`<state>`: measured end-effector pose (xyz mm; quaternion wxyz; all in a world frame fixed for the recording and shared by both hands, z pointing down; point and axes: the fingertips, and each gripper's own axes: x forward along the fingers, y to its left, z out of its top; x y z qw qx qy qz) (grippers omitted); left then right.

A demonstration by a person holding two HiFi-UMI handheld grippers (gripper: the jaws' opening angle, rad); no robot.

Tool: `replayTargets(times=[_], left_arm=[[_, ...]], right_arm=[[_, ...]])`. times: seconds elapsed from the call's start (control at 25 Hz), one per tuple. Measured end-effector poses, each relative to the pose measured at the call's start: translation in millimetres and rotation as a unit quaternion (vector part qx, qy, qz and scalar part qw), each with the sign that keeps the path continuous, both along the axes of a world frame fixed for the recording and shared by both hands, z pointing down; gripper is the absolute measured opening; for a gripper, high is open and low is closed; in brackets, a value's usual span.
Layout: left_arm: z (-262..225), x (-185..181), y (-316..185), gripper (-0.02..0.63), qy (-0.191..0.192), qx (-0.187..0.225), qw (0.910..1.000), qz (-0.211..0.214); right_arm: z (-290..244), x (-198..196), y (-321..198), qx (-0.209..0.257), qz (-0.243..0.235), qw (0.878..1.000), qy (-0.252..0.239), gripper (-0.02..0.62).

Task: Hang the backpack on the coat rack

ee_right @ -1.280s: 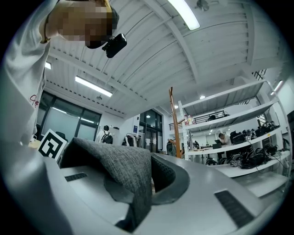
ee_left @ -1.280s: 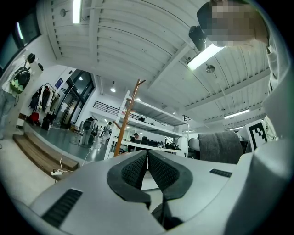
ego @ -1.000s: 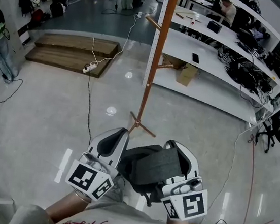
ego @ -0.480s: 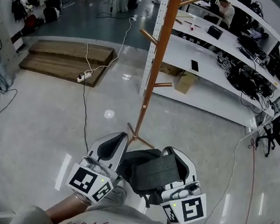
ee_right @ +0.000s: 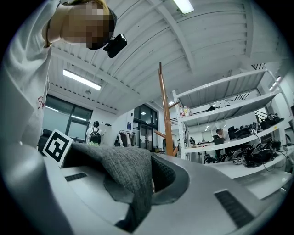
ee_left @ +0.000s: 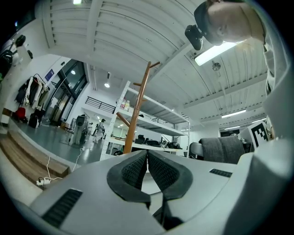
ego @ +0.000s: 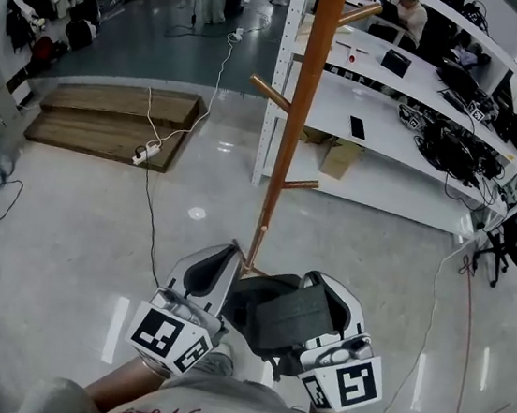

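Note:
The wooden coat rack [ego: 292,130] rises just ahead in the head view, its base close beyond my grippers, pegs sticking out left and right. The dark grey backpack [ego: 280,312] hangs between both grippers. My right gripper [ego: 320,280] is shut on a grey fabric part of the backpack [ee_right: 124,172], which drapes over its left jaw. My left gripper [ego: 227,252] is shut; its pads [ee_left: 138,167] meet at the tips with nothing visible between them. The rack's pole [ee_left: 135,114] stands ahead in the left gripper view, and the pole [ee_right: 164,114] also shows in the right gripper view.
White shelving [ego: 393,186] with desks and equipment runs behind and right of the rack. A cardboard box [ego: 341,157] sits under it. A low wooden platform [ego: 109,120] and a white cable with a power strip [ego: 141,152] lie at the left. Clothes hang at the far left [ego: 33,20].
Both grippers have carried the backpack forward together. The coat rack now stands nearer and larger, its base almost at the gripper tips. Both grippers stay shut.

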<state>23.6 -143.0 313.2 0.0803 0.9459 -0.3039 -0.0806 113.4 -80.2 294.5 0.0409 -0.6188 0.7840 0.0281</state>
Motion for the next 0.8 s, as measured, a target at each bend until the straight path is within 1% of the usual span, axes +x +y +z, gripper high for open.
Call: replayTargets(times=[0.16, 0.4, 0.8], left_arm=[[0, 5, -17, 0.021, 0.002, 0.001, 1.0000, 0.004], [4, 5, -28, 0.021, -0.001, -0.003, 1.0000, -0.004], [0, -3, -40, 0.021, -0.001, -0.004, 0.9988, -0.048]], right_arm=[[4, 7, -20, -0.004, 0.009, 1.000, 0.003, 0.026], [11, 9, -41, -0.015, 0.008, 1.000, 0.018, 0.026], [21, 7, -71, -0.035, -0.007, 0.998, 0.048, 0.026]])
